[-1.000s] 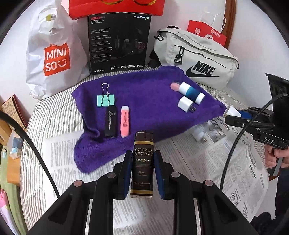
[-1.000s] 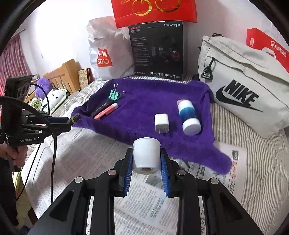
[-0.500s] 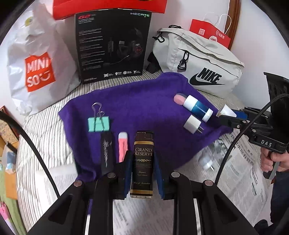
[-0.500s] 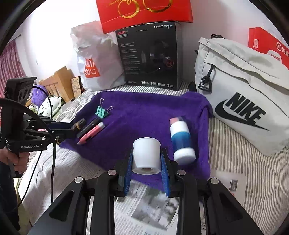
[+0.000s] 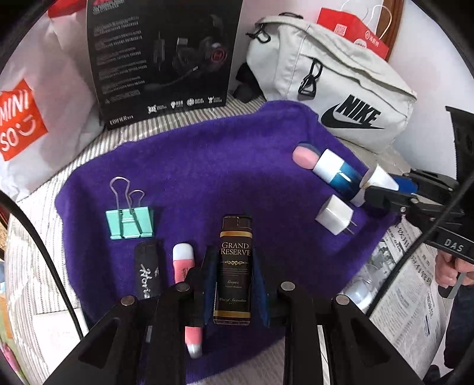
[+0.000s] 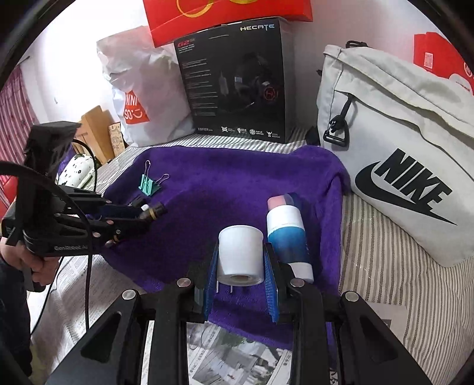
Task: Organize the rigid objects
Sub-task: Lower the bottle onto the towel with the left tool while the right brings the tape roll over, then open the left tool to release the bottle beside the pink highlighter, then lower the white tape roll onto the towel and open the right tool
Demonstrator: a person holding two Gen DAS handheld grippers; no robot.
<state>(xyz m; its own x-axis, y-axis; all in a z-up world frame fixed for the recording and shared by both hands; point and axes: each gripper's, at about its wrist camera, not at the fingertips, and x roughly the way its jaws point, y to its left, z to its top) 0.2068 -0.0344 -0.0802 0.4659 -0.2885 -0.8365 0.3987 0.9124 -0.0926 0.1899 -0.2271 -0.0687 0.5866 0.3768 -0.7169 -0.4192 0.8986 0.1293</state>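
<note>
My left gripper (image 5: 235, 275) is shut on a black "Grand Reserve" box (image 5: 236, 260), held over the near part of the purple towel (image 5: 207, 165). A pink marker (image 5: 184, 262) and a black stick (image 5: 147, 271) lie just left of it, with a green binder clip (image 5: 130, 222) behind them. My right gripper (image 6: 240, 266) is shut on a white tapered roll (image 6: 240, 253) over the towel's (image 6: 225, 183) near edge. The blue-and-white bottle (image 6: 286, 234) lies right beside it. A white charger plug (image 5: 336, 214) lies near the bottle (image 5: 337, 174), mostly hidden in the right wrist view.
A black headset box (image 5: 166, 59), a grey Nike bag (image 5: 334, 83) and a white Miniso bag (image 5: 35, 97) stand behind the towel. A red box (image 6: 228, 17) sits on the headset box. Newspaper (image 5: 414, 281) covers the striped bed in front. A hand (image 6: 32, 263) holds the left gripper's handle.
Both grippers have moved forward from the newspaper to over the towel. The left brought its black box beside the pink marker. The right brought its white roll next to the bottle.
</note>
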